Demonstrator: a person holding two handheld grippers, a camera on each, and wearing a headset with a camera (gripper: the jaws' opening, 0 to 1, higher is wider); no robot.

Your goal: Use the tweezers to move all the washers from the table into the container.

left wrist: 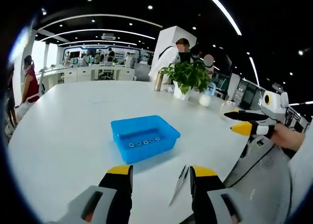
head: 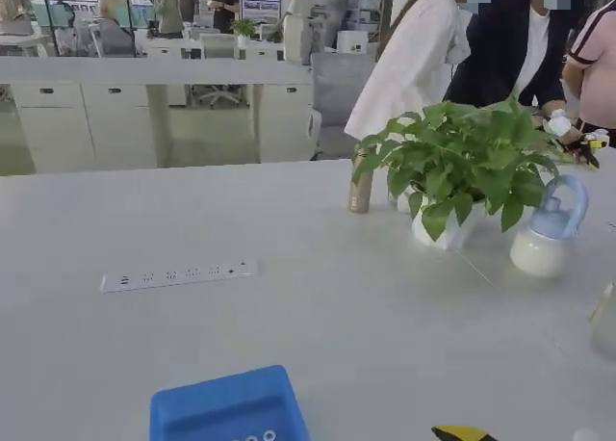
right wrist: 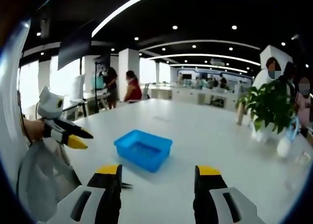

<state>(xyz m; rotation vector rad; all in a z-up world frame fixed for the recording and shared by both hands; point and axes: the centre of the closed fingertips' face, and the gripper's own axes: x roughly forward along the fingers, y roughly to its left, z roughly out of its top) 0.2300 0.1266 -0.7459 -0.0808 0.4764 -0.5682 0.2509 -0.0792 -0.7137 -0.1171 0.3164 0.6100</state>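
A blue container (left wrist: 145,136) sits on the white table (left wrist: 73,136) with several washers (left wrist: 144,142) lying in a row inside it. Metal tweezers (left wrist: 179,183) lie flat on the table, just in front of my left gripper (left wrist: 161,177), whose jaws stand wide open around nothing. My right gripper (right wrist: 159,172) is also open and empty, with the container (right wrist: 143,149) ahead of it. The right gripper (left wrist: 247,122) shows off to the right in the left gripper view. In the head view the container (head: 228,407) is at the bottom edge, with a gripper's yellow tip (head: 462,433) to its right.
A potted plant (head: 462,162), a small white and blue fan (head: 544,234) and a slim bottle (head: 360,186) stand at the table's far right. A power strip (head: 178,275) is set into the tabletop. People stand behind the table.
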